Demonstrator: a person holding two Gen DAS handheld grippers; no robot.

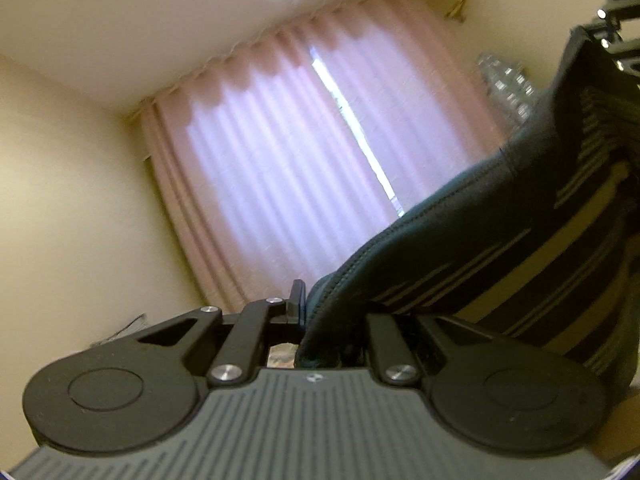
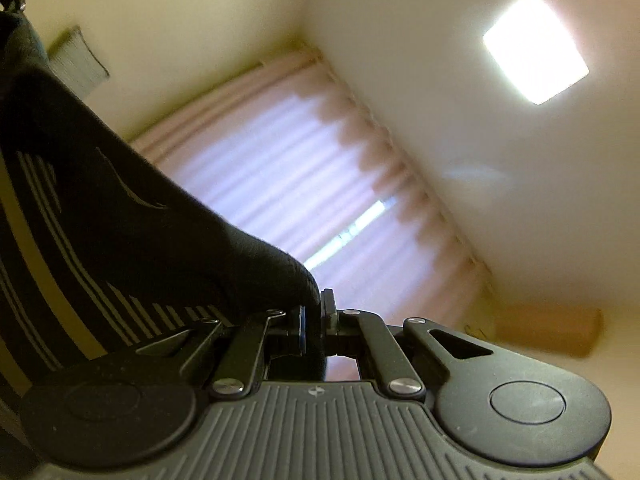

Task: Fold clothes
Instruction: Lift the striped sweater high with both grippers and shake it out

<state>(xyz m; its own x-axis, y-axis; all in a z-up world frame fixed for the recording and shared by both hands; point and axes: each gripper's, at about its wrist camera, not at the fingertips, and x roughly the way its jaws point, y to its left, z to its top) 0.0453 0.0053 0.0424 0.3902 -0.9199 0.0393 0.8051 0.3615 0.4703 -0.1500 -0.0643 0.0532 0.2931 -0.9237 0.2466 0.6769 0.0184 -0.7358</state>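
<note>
While both grippers point at the curtain (image 1: 280, 152), the striped shirt (image 1: 500, 248) hangs between them: left gripper (image 1: 306, 308) and right gripper (image 2: 316, 312) each have jaws pinched on an edge, probably to spread it for folding.

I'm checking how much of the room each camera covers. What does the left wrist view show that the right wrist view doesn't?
Only the left wrist view shows a pile of clear plastic bottles beside the curtain, and the right gripper at its top right corner. Only the right wrist view shows the lit ceiling light, a wall vent and a tan wooden piece. Both show the pink curtain with its bright gap, and the dark striped garment clamped in the gripper in front: left gripper in one, right in the other.
</note>
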